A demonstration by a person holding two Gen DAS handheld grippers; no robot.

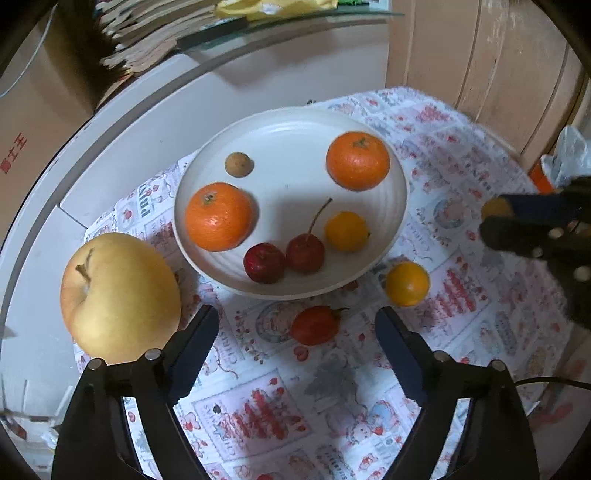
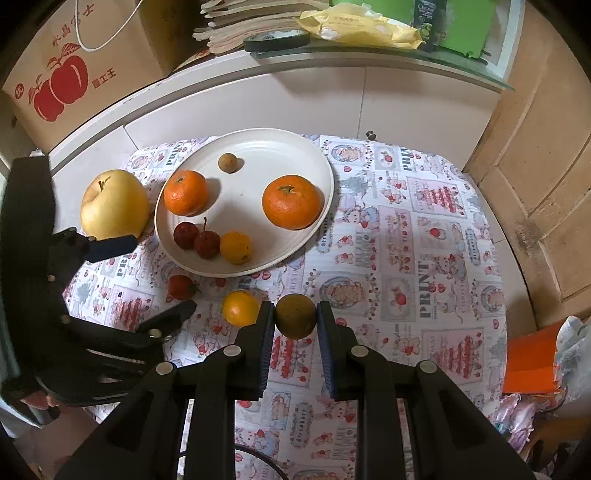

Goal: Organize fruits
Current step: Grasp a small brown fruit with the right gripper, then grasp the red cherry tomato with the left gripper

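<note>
A white plate [image 1: 295, 147] [image 2: 258, 147] on the patterned cloth holds two tangerines [image 1: 218, 217] [image 1: 357, 161], a small brown fruit [image 1: 239, 164], two red fruits [image 1: 264, 263] and a small yellow fruit [image 1: 346, 230]. A large yellow apple [image 1: 118, 295] [image 2: 114, 205] lies left of the plate. My left gripper [image 1: 297, 317] [image 2: 159, 275] stands open, with a small red fruit [image 1: 316, 325] [image 2: 181, 287] on the cloth between its fingers, untouched. A small orange fruit [image 1: 407, 283] [image 2: 240, 308] lies to its right. My right gripper [image 2: 295, 312] is shut on a brownish-green round fruit [image 2: 295, 315], above the cloth.
A white cabinet [image 2: 258, 103] stands behind the table, with a cardboard apple box [image 2: 62, 81] on the left and a glass shelf of papers [image 2: 295, 29] above. Wooden panelling [image 2: 535, 184] closes the right side. An orange bag [image 2: 532, 358] sits low on the right.
</note>
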